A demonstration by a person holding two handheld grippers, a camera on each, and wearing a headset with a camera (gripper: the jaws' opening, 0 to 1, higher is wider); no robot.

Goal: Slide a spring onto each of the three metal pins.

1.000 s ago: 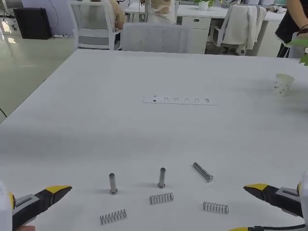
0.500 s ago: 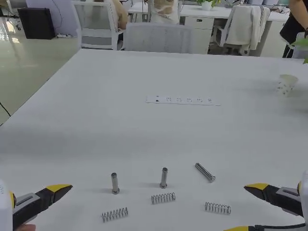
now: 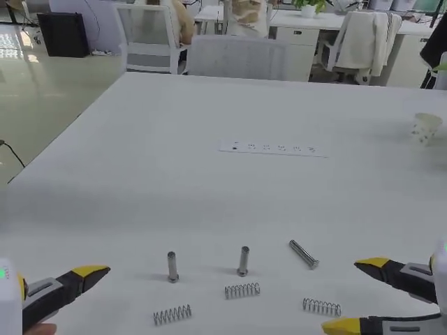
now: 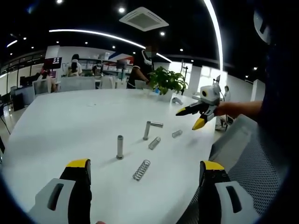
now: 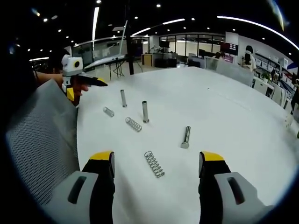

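Three pins on the white tabletop [image 3: 209,195], left pin [image 3: 172,267] and middle pin [image 3: 243,261] upright, right pin [image 3: 304,254] lying flat, left spring [image 3: 172,315], middle spring [image 3: 242,290] and right spring [image 3: 322,306] loose just before them, my left hand-held gripper [image 4: 145,164] and right hand-held gripper [image 3: 355,294] flanking, both spread wide, empty.

Open tabletop [image 3: 209,195] beyond upright pins [image 3: 172,267], springs [image 3: 242,290] seemingly close beside
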